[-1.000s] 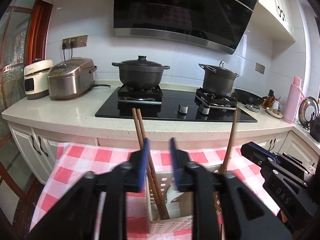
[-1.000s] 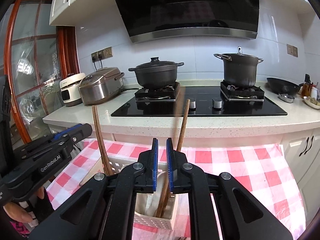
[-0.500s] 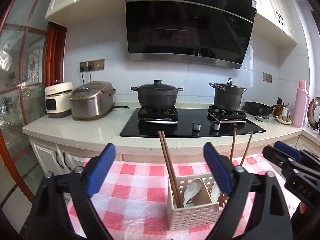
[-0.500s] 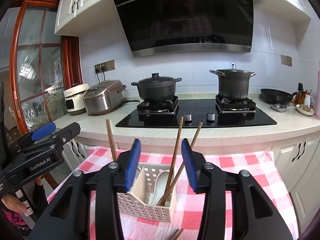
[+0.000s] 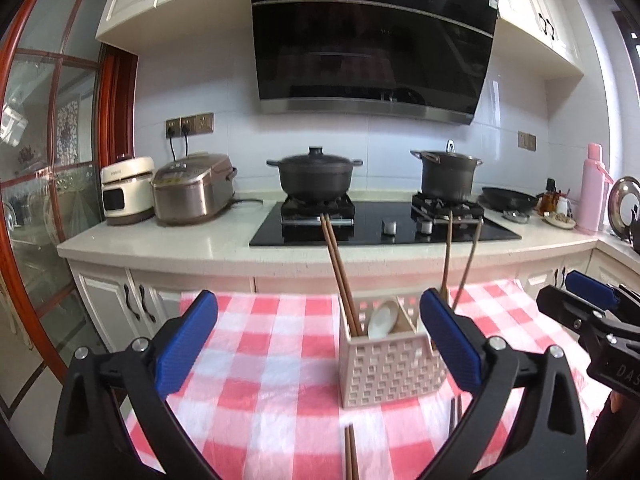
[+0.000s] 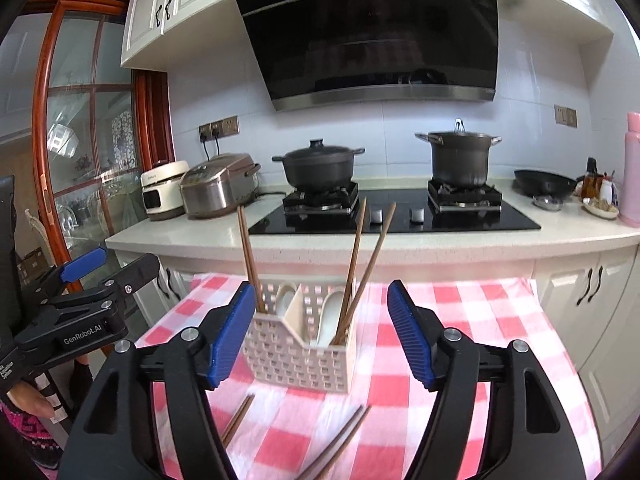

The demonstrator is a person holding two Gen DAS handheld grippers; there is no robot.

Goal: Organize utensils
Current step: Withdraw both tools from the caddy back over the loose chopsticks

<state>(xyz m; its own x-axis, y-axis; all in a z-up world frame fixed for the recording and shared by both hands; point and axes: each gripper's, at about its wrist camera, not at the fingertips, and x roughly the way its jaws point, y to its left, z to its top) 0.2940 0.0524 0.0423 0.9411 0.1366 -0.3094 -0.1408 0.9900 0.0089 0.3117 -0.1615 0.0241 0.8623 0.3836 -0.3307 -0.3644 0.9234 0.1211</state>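
Both grippers spread, nothing pinched.
The white perforated plastic basket (image 5: 390, 364) holding brown wooden chopsticks (image 5: 338, 270) is set on the red-checked tablecloth (image 5: 260, 360); left gripper (image 5: 318, 340) and right gripper (image 6: 322, 334) jaws have just been opening.

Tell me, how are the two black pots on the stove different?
The left pot is wide and low; the right pot is taller and narrower. The left pot's lid is domed with a round knob on top; the right pot's top looks flat, with a small metal loop sticking up behind it. Both are dark, have two side handles, and sit on burners of the stove.
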